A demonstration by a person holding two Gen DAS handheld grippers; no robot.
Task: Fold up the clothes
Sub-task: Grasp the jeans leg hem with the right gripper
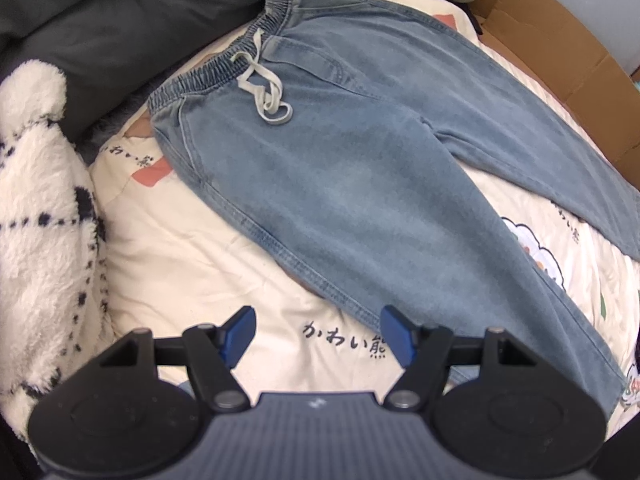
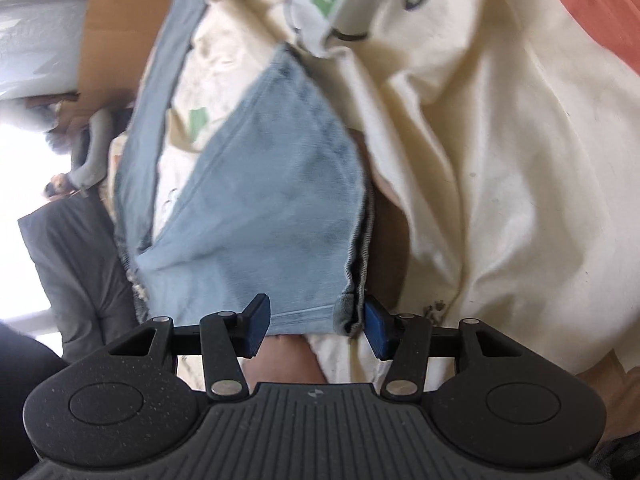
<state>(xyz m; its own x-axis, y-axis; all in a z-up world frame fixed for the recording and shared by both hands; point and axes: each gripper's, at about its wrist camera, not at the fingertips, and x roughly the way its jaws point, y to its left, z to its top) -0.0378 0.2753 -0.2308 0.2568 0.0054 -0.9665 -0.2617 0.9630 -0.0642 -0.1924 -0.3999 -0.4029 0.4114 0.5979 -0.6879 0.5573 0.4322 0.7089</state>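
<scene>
Light blue jeans (image 1: 340, 160) with an elastic waistband and a white drawstring (image 1: 264, 88) lie flat on a cream printed bedsheet (image 1: 192, 240), waistband at the far left, legs running to the lower right. My left gripper (image 1: 318, 336) is open and empty, hovering over the sheet beside the near leg's edge. In the right wrist view a jeans leg end (image 2: 272, 208) lies between the fingers of my right gripper (image 2: 316, 326), which is open, its blue pads (image 2: 376, 332) on either side of the hem.
A white fluffy garment with dark dots (image 1: 40, 220) lies at the left. A dark grey duvet (image 1: 120, 20) is behind the waistband. A cardboard box (image 1: 560, 60) borders the far right. The sheet (image 2: 500, 160) is creased beside the leg end.
</scene>
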